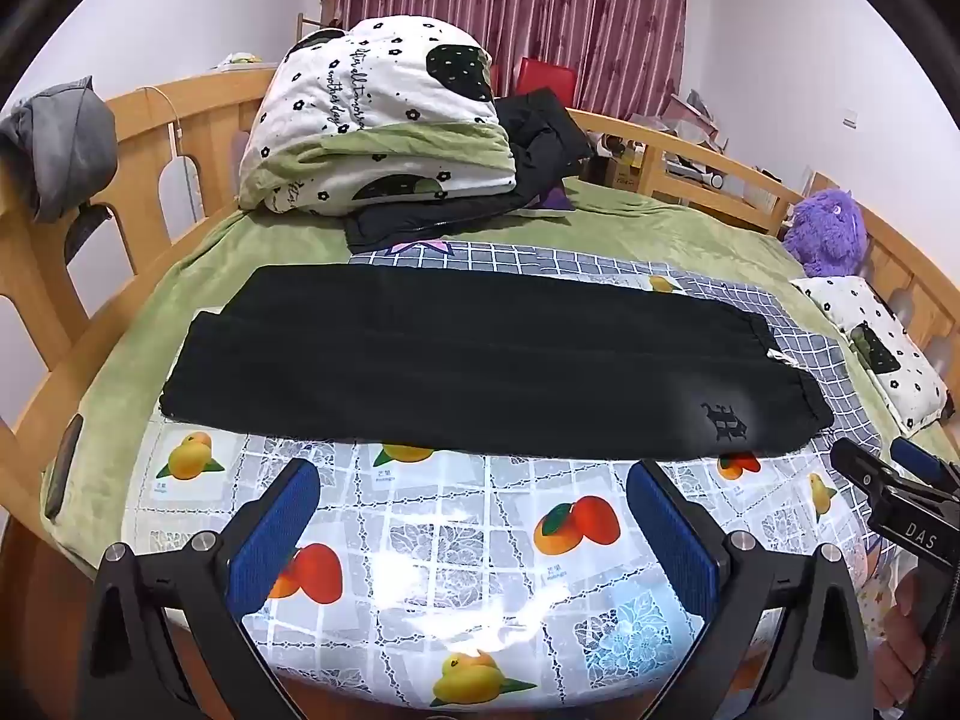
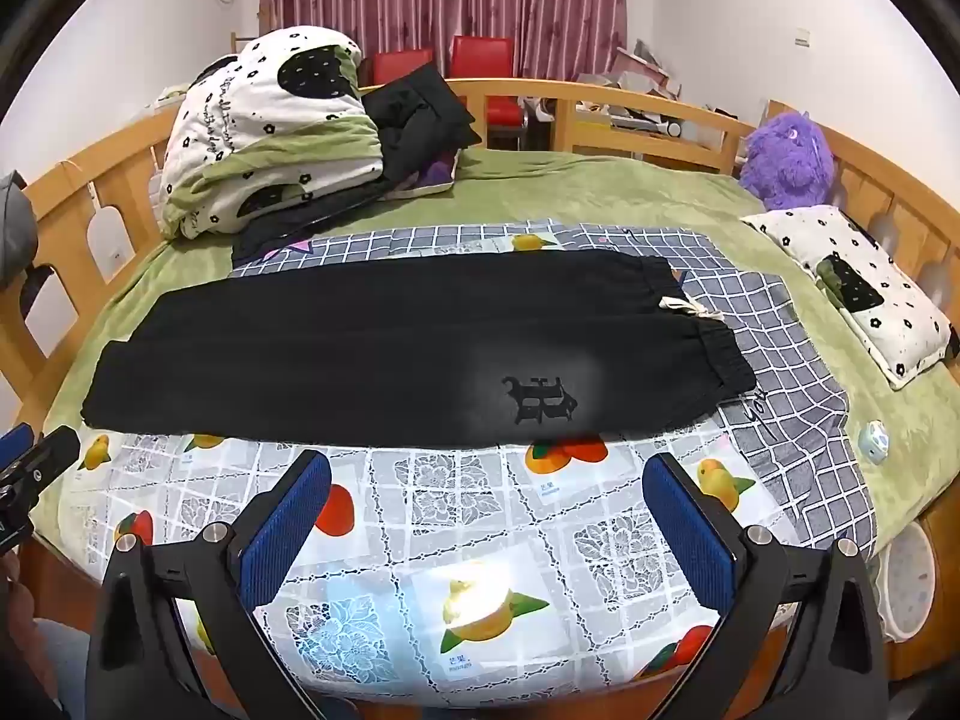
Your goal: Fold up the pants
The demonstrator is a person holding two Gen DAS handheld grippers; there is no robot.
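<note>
Black pants (image 1: 456, 360) lie flat across the bed, folded lengthwise leg on leg, waistband with a white drawstring at the right and cuffs at the left. They also show in the right wrist view (image 2: 384, 354), with a dark emblem near the waist. My left gripper (image 1: 474, 480) is open and empty, just short of the pants' near edge. My right gripper (image 2: 486, 474) is open and empty, also just short of the near edge, below the emblem. Each gripper shows at the edge of the other's view.
A fruit-print plastic sheet (image 1: 456, 546) and a grey checked cloth (image 2: 774, 324) lie under the pants. A folded quilt (image 1: 378, 114) and dark clothes (image 1: 540, 138) sit at the back. A pillow (image 2: 858, 288), a purple plush toy (image 2: 786, 150) and wooden bed rails (image 1: 150, 180) surround it.
</note>
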